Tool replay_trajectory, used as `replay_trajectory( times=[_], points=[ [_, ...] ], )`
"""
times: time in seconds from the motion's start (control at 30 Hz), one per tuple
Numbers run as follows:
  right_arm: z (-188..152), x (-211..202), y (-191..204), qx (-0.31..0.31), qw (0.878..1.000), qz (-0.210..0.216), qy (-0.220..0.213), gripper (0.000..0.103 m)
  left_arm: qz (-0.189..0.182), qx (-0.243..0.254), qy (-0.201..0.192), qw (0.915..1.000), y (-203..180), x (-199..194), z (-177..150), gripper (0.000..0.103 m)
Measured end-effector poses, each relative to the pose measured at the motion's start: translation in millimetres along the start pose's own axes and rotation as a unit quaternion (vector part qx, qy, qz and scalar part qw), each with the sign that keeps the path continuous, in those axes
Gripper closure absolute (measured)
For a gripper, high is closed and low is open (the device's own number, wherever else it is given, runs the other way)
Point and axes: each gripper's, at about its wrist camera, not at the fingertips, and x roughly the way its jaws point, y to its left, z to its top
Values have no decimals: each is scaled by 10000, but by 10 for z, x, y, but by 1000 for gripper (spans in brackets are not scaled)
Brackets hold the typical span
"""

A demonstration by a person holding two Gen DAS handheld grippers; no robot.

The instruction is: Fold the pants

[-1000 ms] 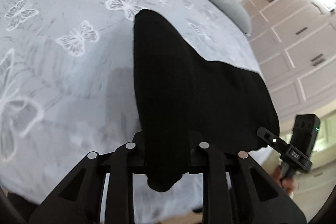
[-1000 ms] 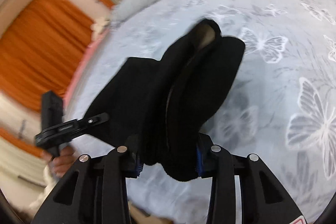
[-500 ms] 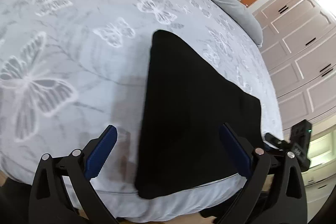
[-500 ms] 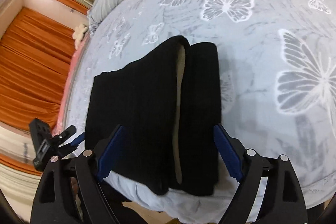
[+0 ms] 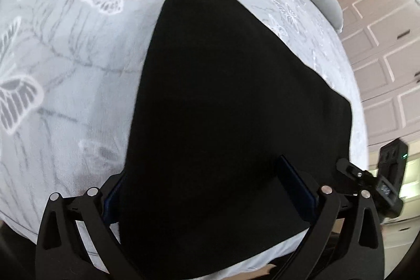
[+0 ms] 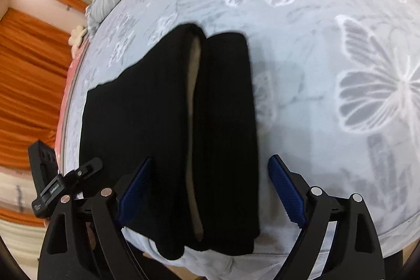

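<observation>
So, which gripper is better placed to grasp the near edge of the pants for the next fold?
Probably the right gripper: its open blue fingers straddle the near end of the black pants, where the layered edges and seam are visible. The left gripper is also open, but one of its fingers is hidden under the cloth.

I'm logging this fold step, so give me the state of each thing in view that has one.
black pants: folded, lying flat on the bed, near edge at the bed's edge.
left gripper: open, pads astride the pants' near end, not pressing.
right gripper: open, pants between the pads.
butterfly bedspread: spread smooth.
</observation>
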Motion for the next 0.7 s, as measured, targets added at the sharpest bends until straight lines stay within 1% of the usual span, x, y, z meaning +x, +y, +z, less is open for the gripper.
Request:
replay_trajectory(
  times=[0.03, 0.1, 0.17, 0.27, 0.37, 0.47, 0.67, 0.7],
  points=[
    [-28, -1, 18, -83, 10000, 3, 6, 16, 203, 162, -78, 9996, -66, 11, -26, 5],
    [-77, 35, 117, -295, 9996, 9, 5, 15, 473, 314, -237, 9981, -152, 0, -50, 5],
    [-116, 85, 221, -557, 9981, -235, -87, 15, 766, 497, -415, 9950, -251, -9, -86, 5],
    [-107, 100, 211, -465, 9986, -217, -126, 14, 1058, 674, -635, 9901, -365, -33, -125, 5],
    [-104, 95, 192, -416, 9988, -195, -158, 13, 1253, 789, -780, 9859, -441, -42, -159, 5],
    [-113, 95, 197, -440, 9987, -208, -180, 11, 1360, 846, -855, 9834, -485, -39, -175, 5],
    [-122, 113, 200, -397, 9987, -191, -244, 6, 1392, 835, -864, 9830, -582, 21, -123, 5],
    [-124, 115, 206, -396, 9987, -200, -261, 6, 1399, 834, -867, 9828, -675, 82, -88, 5]
  ],
)
